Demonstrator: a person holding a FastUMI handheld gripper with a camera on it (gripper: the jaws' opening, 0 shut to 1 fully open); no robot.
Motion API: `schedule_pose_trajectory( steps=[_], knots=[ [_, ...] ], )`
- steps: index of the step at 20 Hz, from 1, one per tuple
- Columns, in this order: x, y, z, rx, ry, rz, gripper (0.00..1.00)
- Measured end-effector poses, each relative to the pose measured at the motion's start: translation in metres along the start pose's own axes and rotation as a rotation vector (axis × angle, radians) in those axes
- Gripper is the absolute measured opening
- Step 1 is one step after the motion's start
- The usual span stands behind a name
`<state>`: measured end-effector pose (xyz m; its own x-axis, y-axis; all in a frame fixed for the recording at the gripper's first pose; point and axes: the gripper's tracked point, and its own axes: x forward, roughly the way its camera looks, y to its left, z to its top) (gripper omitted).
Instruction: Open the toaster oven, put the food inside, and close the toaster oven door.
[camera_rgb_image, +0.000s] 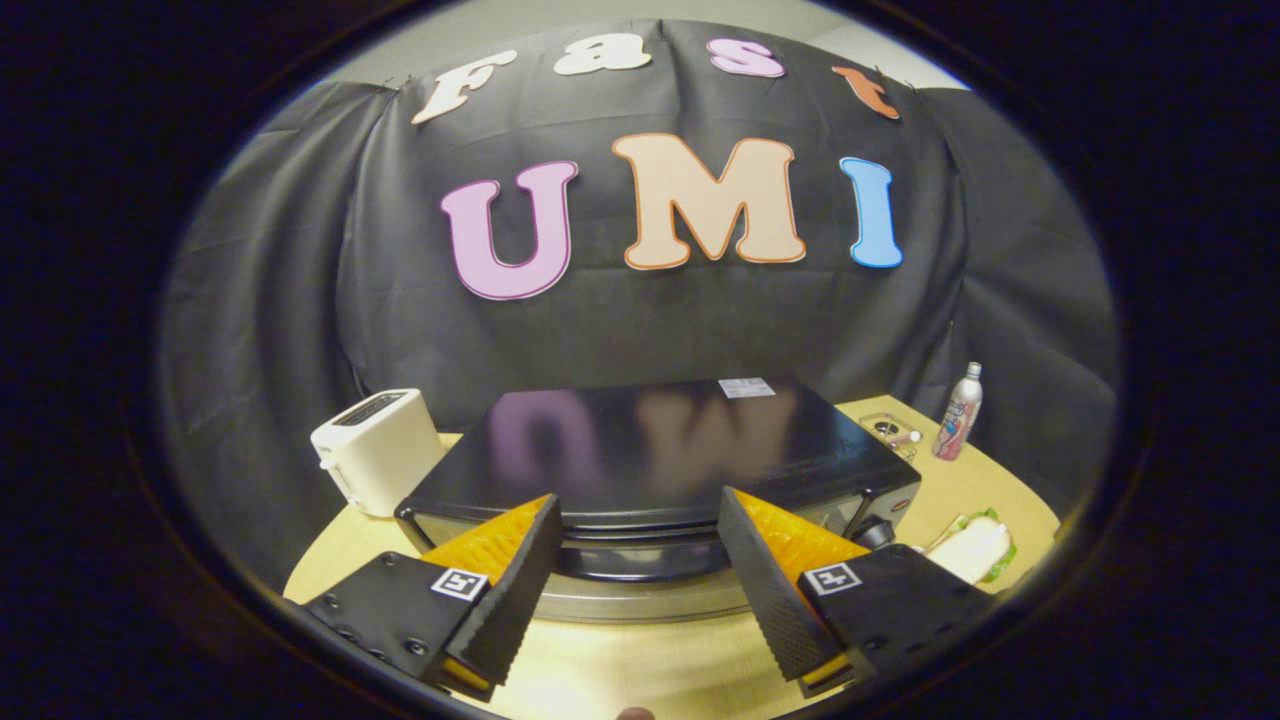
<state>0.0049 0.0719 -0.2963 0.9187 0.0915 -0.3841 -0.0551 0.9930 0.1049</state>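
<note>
Gripper (640, 590) position: above the front edge of the toaster oven (650, 465), jaws spread wide with nothing between them, one finger over each front corner region of the appliance. Toaster oven: black, glossy top panel with a small pale label near its rear edge; it sits at the centre of the light wooden table (960, 490), directly ahead of and partly beneath the fingers. Its curved door front and handle bar lie between the two fingers; the door appears closed. A control knob is visible at the right front corner, just beyond the right finger.

Food: a sandwich (975, 545) with white bread and green filling rests on the table to the right of the oven, just beside the right finger.

Other items: a white pop-up toaster (378, 450) stands left of the oven, near its rear corner. A small clear container (892, 432) and a slim bottle (960, 410) stand behind the oven on the right, close together.
</note>
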Motion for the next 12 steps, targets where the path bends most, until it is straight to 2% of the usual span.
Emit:
schedule_pose_trajectory(
  steps=[7,12],
  knots=[
    [-0.027,-0.003,-0.010,-0.020,0.014,0.000,0.99],
    [-0.055,-0.010,-0.035,-0.028,0.069,-0.011,0.99]
  ],
)
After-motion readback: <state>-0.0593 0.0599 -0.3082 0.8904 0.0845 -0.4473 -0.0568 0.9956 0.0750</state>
